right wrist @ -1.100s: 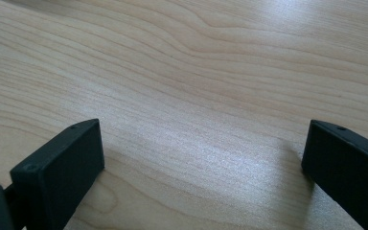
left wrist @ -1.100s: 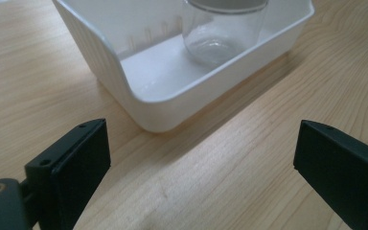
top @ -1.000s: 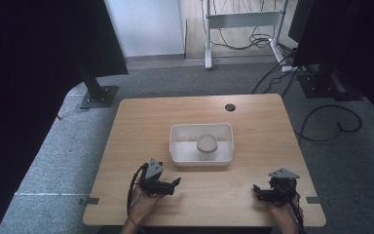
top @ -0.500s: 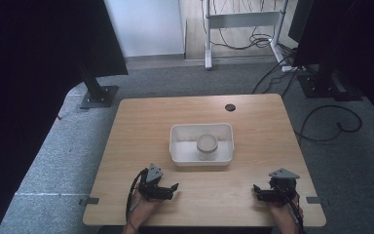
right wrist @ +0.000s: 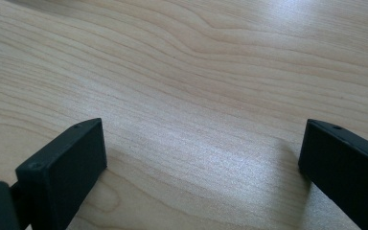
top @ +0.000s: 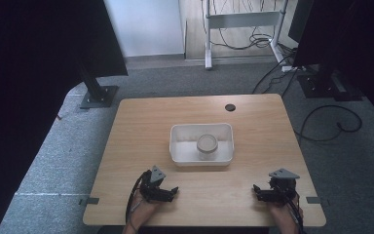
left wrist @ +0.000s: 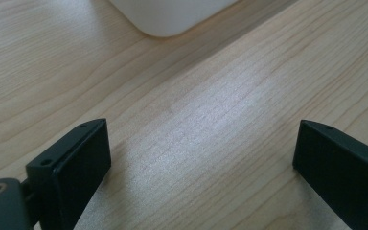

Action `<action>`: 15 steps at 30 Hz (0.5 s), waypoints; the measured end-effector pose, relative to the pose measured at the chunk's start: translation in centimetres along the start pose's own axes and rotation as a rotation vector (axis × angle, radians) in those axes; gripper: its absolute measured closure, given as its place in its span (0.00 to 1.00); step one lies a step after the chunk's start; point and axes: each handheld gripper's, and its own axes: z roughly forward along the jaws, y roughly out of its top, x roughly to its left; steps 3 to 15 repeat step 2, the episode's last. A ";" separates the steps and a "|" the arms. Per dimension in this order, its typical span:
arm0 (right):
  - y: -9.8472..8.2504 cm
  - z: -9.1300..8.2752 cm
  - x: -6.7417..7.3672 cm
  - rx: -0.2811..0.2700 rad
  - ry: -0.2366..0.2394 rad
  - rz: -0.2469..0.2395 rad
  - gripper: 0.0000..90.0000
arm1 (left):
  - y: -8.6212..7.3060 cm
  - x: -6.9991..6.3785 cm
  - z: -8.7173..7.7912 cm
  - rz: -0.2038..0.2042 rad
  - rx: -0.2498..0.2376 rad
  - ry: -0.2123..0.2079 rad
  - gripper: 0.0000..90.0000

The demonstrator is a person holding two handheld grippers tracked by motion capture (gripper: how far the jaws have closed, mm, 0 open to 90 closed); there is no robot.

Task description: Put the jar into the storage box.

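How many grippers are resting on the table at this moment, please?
2. The left gripper sits near the table's front edge, below the white tray's left corner; the right gripper sits near the front right corner. Both have their jaws open.

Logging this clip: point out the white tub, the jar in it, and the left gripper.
tub [top: 177, 146]: high view, on its left wall.
jar [top: 207, 144]: high view, on its round top.
left gripper [top: 173, 191]: high view, midway between its fingertips.

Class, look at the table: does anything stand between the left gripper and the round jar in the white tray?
Only the white rectangular tray's near wall; the round jar sits inside it. Bare wooden table lies before the open left gripper.
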 end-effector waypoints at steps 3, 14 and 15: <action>0.0 0.0 0.0 0.000 0.000 0.000 0.02 | 0.0 0.0 0.0 -0.001 0.001 0.000 0.06; 0.0 0.0 0.0 0.000 0.000 0.000 0.02 | 0.0 0.0 0.0 -0.001 0.001 0.000 0.06; 0.0 0.0 0.0 0.000 0.000 0.000 0.02 | 0.0 0.0 0.0 -0.001 0.001 0.000 0.06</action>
